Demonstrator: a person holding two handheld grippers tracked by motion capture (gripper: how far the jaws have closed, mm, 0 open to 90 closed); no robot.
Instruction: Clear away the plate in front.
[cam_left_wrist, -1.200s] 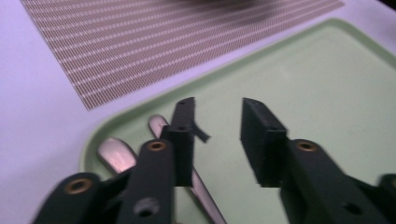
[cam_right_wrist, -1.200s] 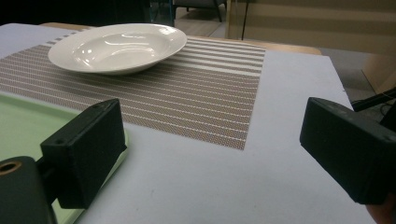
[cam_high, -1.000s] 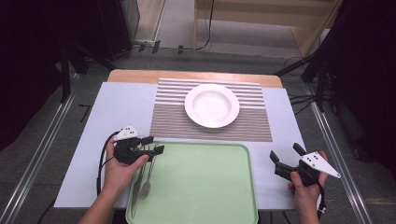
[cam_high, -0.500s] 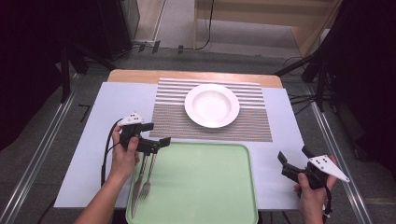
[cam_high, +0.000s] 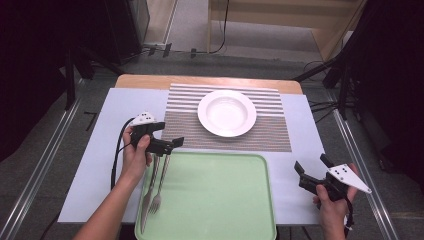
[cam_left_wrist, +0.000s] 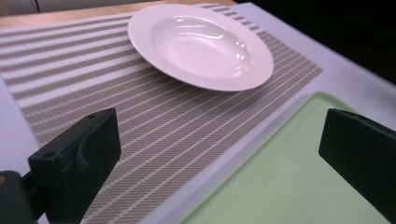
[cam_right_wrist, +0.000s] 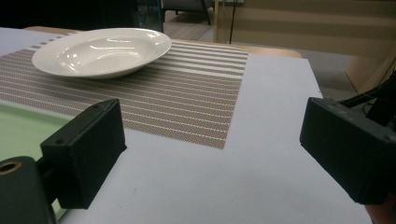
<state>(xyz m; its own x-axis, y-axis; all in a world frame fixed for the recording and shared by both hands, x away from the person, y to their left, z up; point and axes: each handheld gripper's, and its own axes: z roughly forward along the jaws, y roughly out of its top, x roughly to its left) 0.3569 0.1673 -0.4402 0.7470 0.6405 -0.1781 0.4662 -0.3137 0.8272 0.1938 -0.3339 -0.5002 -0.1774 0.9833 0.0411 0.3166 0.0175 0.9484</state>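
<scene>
Your left hand-held gripper (cam_high: 167, 140) has lifted away from the cutlery and drifted toward the far edge of the tray since a second ago, and its jaws have just been opening; they now stand wide with nothing between them. In the left gripper view the two black jaws frame bare striped mat and a corner of green tray, pads touching nothing.

The two pieces you were working with, a silver metal fork (cam_high: 158, 189) and a silver metal knife (cam_high: 148, 192), lie side by side along the left edge of the pale green rectangular plastic tray (cam_high: 220, 200). Their handles point away from you, and the handle ends sit just under and behind your left jaws, close but apart from them. The fork's tines point back toward you.

Your right hand-held gripper (cam_high: 313, 170) has kept its place at the right of the tray, above the light blue-grey tabletop (cam_high: 110, 110). Its jaws are spread wide and empty as well; the right gripper view shows only tabletop between them.

Beyond the tray, the round white ceramic soup plate (cam_high: 227, 113) rests on the brown-and-white striped woven placemat (cam_high: 180, 107), well apart from both hand-held grippers.
</scene>
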